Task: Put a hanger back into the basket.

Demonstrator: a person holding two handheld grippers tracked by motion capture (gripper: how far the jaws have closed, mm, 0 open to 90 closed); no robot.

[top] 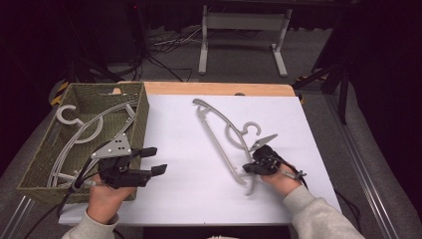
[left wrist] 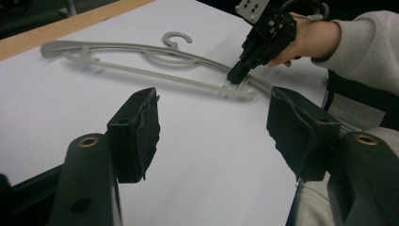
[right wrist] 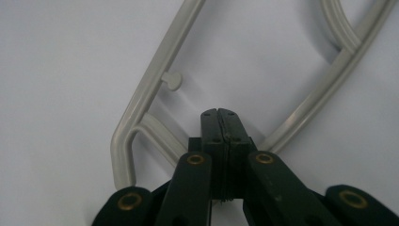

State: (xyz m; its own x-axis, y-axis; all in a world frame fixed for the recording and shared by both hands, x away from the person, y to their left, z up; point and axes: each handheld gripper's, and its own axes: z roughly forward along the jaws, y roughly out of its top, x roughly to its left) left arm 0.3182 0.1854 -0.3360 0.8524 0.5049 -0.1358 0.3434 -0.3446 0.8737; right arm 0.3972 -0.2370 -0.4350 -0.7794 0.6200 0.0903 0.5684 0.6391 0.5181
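The main risk sits at the near end of the hanger [right wrist: 146, 89]. The right gripper [right wrist: 221, 113] is fully shut there, its pads pressed face to face. The hanger's thin lower bar runs in under the jaws from both sides. In the right gripper view nothing can be seen between the pads, so it cannot be told whether they have caught the bar or have closed just above it. If they hold nothing, a lift would come up empty and only nudge the hanger across the table [top: 199, 199]. If they grip just a sliver at this end, the long hanger would hang far out from the hold. It would likely sag, swing or twist free on the way, and its hook or far tip could catch the basket [top: 142, 114] rim.

The left gripper [top: 154, 160] hovers over the table just beside the basket, jaws about half open and holding nothing. It is well apart from the hanger, so it gives no support.

The hanger lies flat on the table, slanting away from the right hand, hook pointing to the person's right. Farther left, other hangers [top: 94, 124] already lie in the basket, and a new one could tangle with them.
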